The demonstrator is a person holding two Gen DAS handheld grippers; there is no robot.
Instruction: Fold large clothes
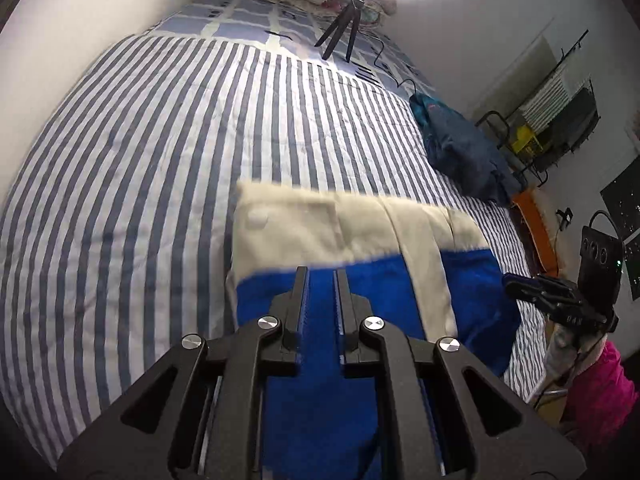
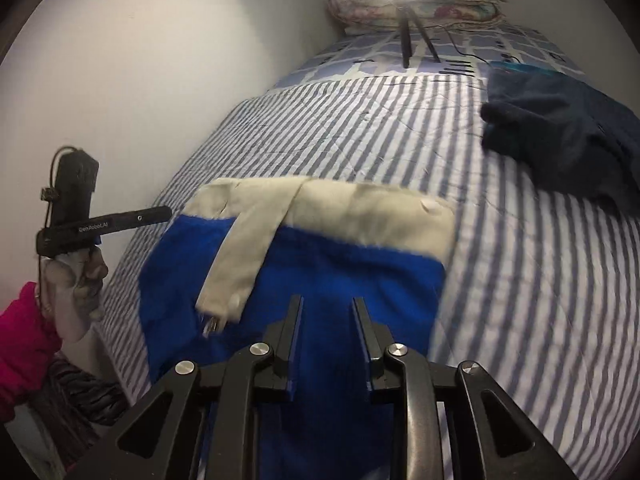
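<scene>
Left wrist view: the left gripper [image 1: 322,270] has its fingers drawn close, with blue fabric of the blue-and-cream garment [image 1: 360,240] filling the narrow gap; the pads look pinched on it, though the cloth's lower edge is cut off beneath the gripper body. The garment lies on the striped bedspread [image 1: 140,160], cream band at the far end, its edges blurred. A dark blue heap of clothing [image 1: 464,148] sits well apart near the bed's right edge. Right wrist view: the right gripper [image 2: 328,300] has fingers moderately spread with blue cloth between them; whether the pads press on it cannot be told. A gloved hand [image 2: 76,284] with a pink sleeve [image 2: 24,344] appears at left, partly cropped.
</scene>
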